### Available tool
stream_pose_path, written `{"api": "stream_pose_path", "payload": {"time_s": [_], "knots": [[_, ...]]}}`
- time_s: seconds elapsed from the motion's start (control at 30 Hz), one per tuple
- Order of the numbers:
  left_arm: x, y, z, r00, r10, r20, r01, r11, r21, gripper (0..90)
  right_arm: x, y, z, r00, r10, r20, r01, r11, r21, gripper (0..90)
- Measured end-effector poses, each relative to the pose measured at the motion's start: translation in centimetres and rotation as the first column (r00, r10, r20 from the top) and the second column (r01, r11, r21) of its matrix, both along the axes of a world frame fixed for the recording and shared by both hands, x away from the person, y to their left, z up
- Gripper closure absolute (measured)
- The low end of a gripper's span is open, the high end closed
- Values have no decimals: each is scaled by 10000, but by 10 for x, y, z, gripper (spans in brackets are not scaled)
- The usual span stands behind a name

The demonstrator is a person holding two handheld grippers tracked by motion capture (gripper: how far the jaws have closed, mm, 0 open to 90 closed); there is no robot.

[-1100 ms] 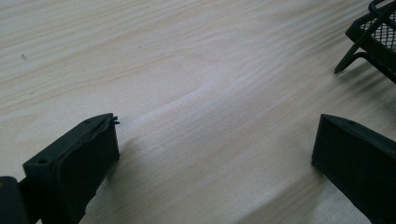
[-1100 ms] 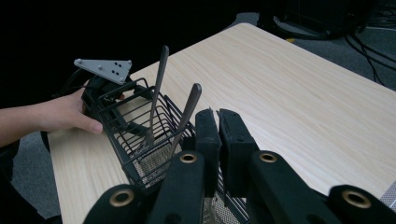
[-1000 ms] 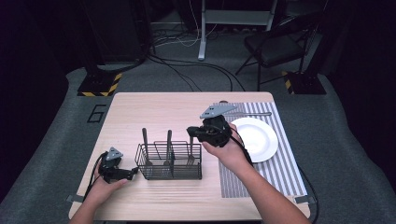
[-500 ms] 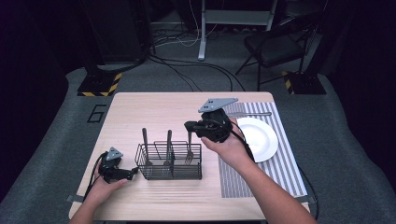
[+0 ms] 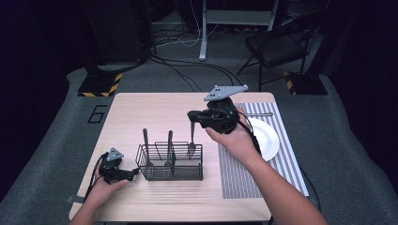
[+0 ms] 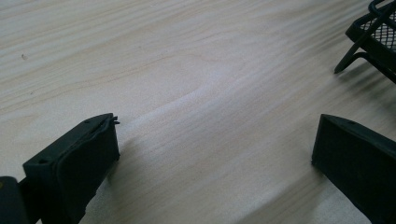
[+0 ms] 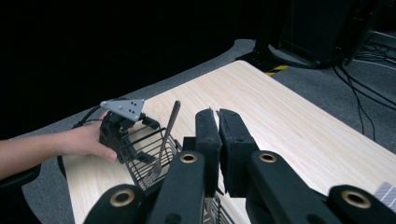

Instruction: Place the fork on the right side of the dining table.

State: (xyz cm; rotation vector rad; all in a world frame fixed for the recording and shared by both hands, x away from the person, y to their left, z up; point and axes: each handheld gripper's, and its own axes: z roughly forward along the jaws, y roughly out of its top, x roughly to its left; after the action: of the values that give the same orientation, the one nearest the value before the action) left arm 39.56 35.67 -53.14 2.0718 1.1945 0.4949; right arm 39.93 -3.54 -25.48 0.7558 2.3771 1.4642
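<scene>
Above the caddy's (image 5: 171, 161) right end at frame centre, the right gripper (image 5: 193, 117) clamps a fork (image 5: 192, 137) hanging tines-down; the left gripper (image 5: 133, 173) gapes idle.

Table (image 5: 141, 117): pale wood, visible grain, smooth matt finish under the left gripper's jaws.
Caddy (image 5: 170, 161): black wire mesh, thin metal, dull sheen, just beside the left gripper (image 5: 135, 172).
Fork (image 5: 192, 137): grey metal, slightly shiny, hanging below the right gripper (image 5: 191, 116).
Utensil handles (image 5: 145, 140): grey metal, matt, upright in the caddy.
Gripper jaws: black plastic, matt, faintly textured pads.
Top plate (image 5: 225, 91): grey, flat, matt, on top of the right gripper.
Plate (image 5: 267, 138): white, smooth, glossy, beyond the right hand.
Placemat (image 5: 291, 154): grey-and-white stripes, looks like woven cloth.
Floor (image 5: 56, 140): grey carpet, rough.
</scene>
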Motion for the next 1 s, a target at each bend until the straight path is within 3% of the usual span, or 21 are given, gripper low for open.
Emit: {"api": "stream_pose_path", "payload": {"time_s": [0.33, 0.6, 0.73, 1.0], "knots": [[0, 0, 0, 10000, 0, 3, 0, 10000, 0, 3, 2, -12, 21, 9980, -555, 286, 556, 9984, -23, 869], [0, 0, 0, 10000, -1, 2, 1, 10000, 3, 2, 2, -37, 30, 9908, -1223, 587, 1219, 9925, 108, 870], [0, 0, 0, 10000, -4, 1, 4, 10000, 4, 2, 1, -48, 28, 9873, -1445, 659, 1441, 9895, 109, 870], [0, 0, 0, 10000, -10, -4, 10, 10000, 2, 2, -4, -64, 10, 9799, -1896, 625, 1902, 9818, -24, 870]]}}
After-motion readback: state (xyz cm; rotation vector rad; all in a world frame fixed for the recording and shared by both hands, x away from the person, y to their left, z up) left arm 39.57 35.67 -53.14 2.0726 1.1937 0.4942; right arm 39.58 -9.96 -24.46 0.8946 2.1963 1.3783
